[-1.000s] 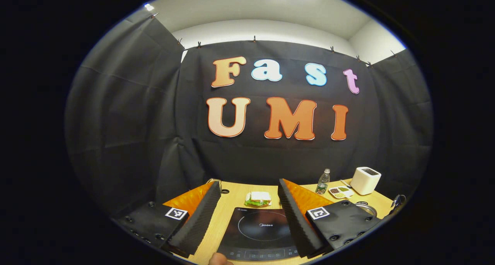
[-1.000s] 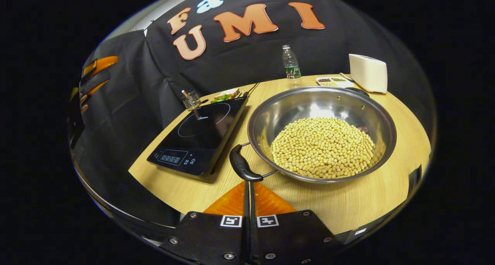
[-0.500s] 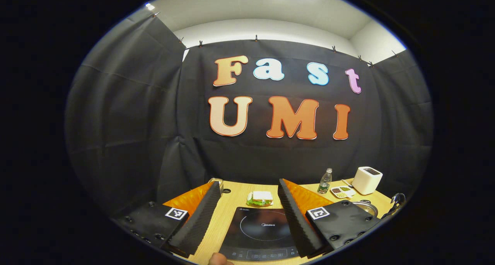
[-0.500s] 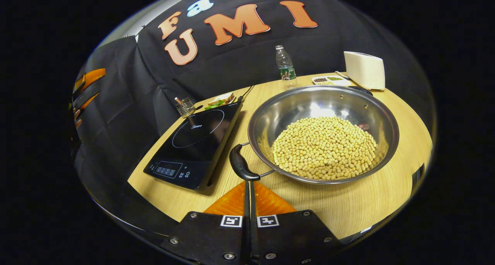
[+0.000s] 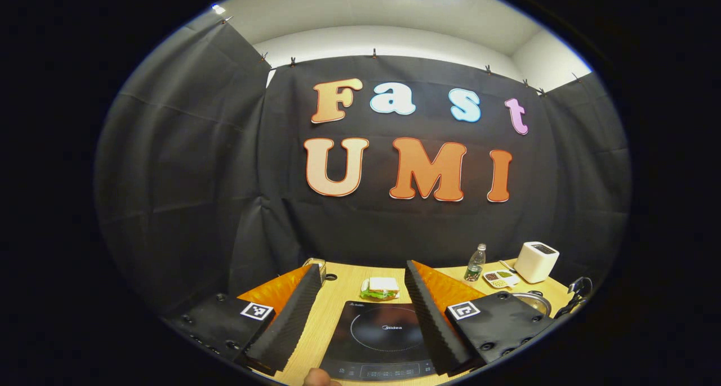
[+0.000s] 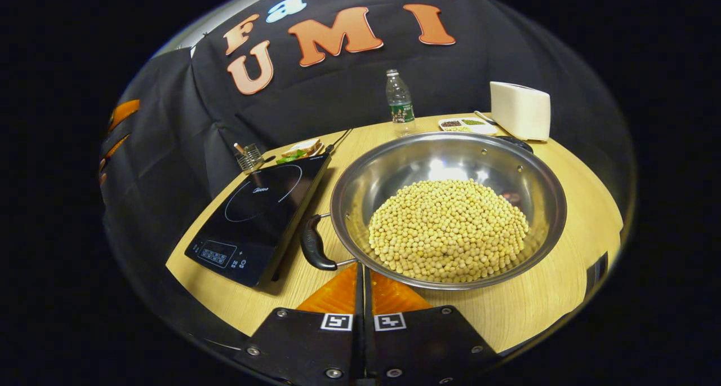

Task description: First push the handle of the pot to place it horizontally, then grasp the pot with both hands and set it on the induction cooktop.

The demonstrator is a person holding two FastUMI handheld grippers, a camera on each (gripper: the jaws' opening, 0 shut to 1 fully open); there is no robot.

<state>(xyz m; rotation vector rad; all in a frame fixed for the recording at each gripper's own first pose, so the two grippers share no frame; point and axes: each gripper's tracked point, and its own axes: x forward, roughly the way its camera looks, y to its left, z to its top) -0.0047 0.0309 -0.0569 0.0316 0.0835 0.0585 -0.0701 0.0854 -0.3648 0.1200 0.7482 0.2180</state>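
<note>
Left tool (image 5: 360, 310): released, fingers wide apart, held above the near edge of the desk (image 5: 343, 279), with the cooktop (image 5: 383, 341) between them in the left gripper view. Steady over the last second; idle.

Cooktop (image 6: 256, 214): black slab at 9 o'clock of the pot in the right gripper view, flat on the desk (image 6: 569, 205), top bare, control strip toward the near edge.

Rack (image 6: 246, 158): small wire holder, 11 o'clock of the cooktop, at the far desk edge.

Sandwich (image 6: 298, 149): on a plate just beyond the cooktop's far edge.

Handle (image 6: 312, 245): black grip on wire struts at the pot's rim, about 8 o'clock of the bowl, just beside the cooktop's near right corner. A second ago it sat straight ahead of the right tool's tips; now it lies off to their left. Pot has turned or slid. Judged: the push step is under way or near done; the handle is not yet square across.

Right tool (image 6: 360, 279): clenched, fingers together with nothing between, tips at the pot's near rim, just right of the handle strut. Contact cannot be told.

Pot (image 6: 349, 197): steel, wide, on the desk just right of the cooktop, not on it.

Beans (image 6: 448, 228): pale heap filling the bowl's floor; load is loose, a tilt during the lift could spill it.

Bottle (image 6: 399, 101): upright, 12 o'clock of the pot.

Tray (image 6: 467, 125): small divided dish, 1 o'clock.

Toaster (image 6: 519, 110): white, far right.

Remaining: two-handed grasp and lift onto the cooktop.
</note>
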